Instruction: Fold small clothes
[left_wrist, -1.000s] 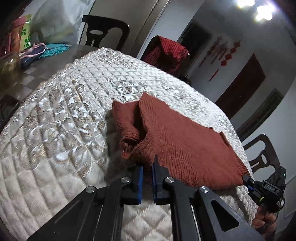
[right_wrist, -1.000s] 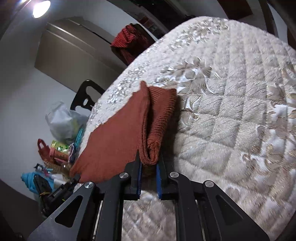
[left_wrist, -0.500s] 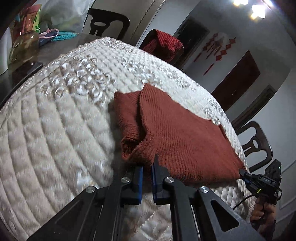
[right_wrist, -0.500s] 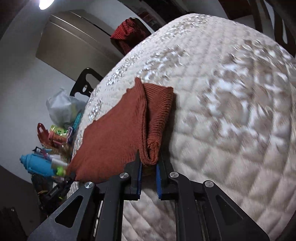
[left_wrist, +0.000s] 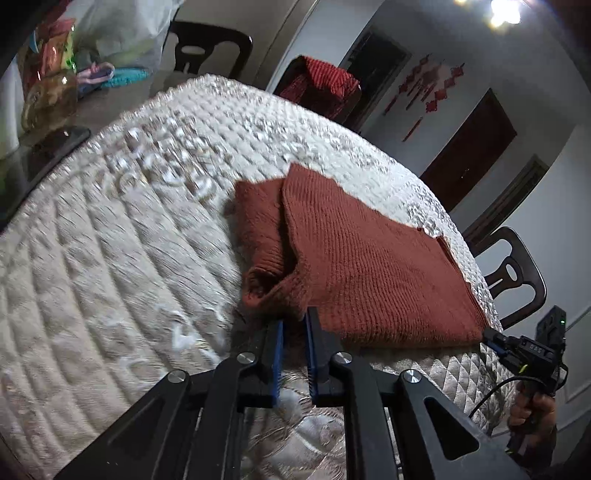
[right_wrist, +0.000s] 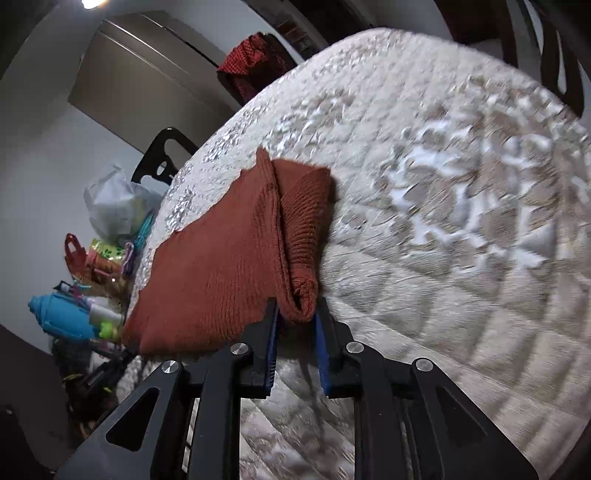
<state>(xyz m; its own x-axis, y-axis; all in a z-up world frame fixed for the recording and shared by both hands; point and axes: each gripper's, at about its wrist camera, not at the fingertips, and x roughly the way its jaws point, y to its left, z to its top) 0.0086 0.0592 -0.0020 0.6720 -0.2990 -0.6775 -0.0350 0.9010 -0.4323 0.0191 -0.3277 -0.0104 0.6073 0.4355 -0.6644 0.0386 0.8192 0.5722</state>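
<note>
A rust-red knitted garment (left_wrist: 362, 266) hangs stretched between my two grippers, lifted above a cream quilted table cover (left_wrist: 110, 258). A folded sleeve or edge droops along one side of it (left_wrist: 262, 236). My left gripper (left_wrist: 293, 325) is shut on one near corner of the garment. My right gripper (right_wrist: 295, 317) is shut on the other corner, where the rolled edge (right_wrist: 303, 236) bunches between the fingers. The right gripper also shows at the far right of the left wrist view (left_wrist: 532, 350), held in a hand.
Dark wooden chairs (left_wrist: 513, 273) stand around the table; one holds a red cloth (left_wrist: 325, 85). Bags, bottles and clutter (right_wrist: 85, 258) sit on a dark surface beside the quilt edge (left_wrist: 55, 144). The quilted cover (right_wrist: 461, 221) spreads beneath the garment.
Both grippers have risen with the garment; the quilt drops away and blurs. The garment hangs flatter between them. Both grips are unchanged.
</note>
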